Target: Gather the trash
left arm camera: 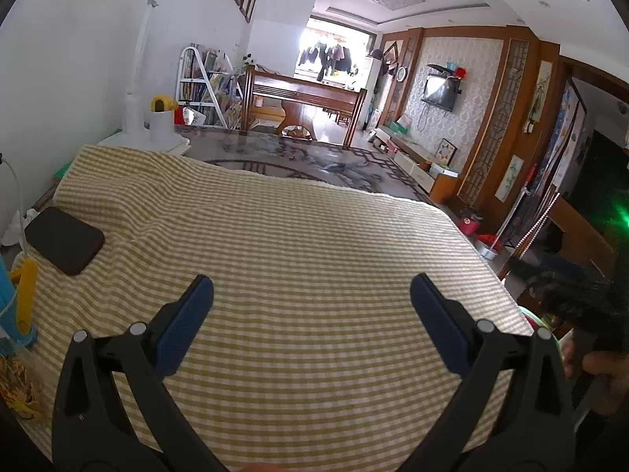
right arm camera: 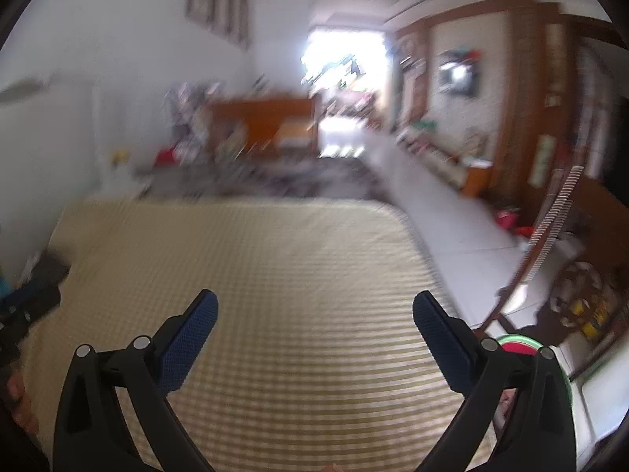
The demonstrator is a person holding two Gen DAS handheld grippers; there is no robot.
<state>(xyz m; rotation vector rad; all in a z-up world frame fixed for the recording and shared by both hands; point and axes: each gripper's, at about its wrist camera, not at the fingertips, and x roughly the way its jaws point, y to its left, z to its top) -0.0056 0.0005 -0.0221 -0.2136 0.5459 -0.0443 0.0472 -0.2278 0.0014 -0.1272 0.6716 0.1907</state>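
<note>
My left gripper (left arm camera: 312, 287) is open and empty, held above a table under a yellow-and-white striped cloth (left arm camera: 295, 236). My right gripper (right arm camera: 314, 306) is also open and empty above the same cloth (right arm camera: 275, 267); its view is blurred by motion. No loose trash shows on the cloth between the fingers. A round container with a green rim (right arm camera: 519, 344) shows just beyond the right gripper's right finger, past the table's edge. Shredded yellow strips (left arm camera: 15, 389) lie at the far left of the left wrist view.
A dark flat case (left arm camera: 65, 240) lies on the cloth at the left. A white lamp base (left arm camera: 135, 118) and a white cup (left arm camera: 161, 122) stand at the far left corner. A blue and yellow object (left arm camera: 15, 303) stands at the left edge. Floor lies right of the table.
</note>
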